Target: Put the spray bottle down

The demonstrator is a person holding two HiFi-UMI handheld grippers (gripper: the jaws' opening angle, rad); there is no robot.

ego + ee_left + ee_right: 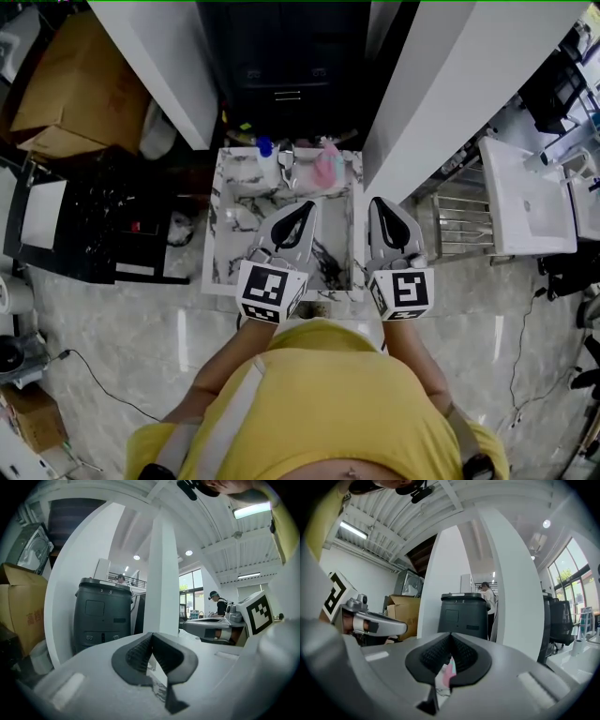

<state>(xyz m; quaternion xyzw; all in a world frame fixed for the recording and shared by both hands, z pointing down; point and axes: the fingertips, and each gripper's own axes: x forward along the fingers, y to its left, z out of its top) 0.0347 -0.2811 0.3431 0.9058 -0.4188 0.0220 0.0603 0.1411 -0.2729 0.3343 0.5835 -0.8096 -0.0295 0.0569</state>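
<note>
Both are clenched on nothing, left gripper [306, 210] and right gripper [382, 204], held over the near side of the marble table [225, 253]; the pink spray bottle [328, 167] is stood upright at its far edge, ahead between them, looks slightly closer to the left

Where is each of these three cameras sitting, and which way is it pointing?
Head view: on the person's head, facing steeply down: marble table, yellow shirt, left claw, right claw.
Left claw view: on left claw, facing level past its shut jaws at dark bin.
Right claw view: on right claw, likewise, past its own shut jaws.
Shared: both claw views show dark bin, white pillar.
</note>
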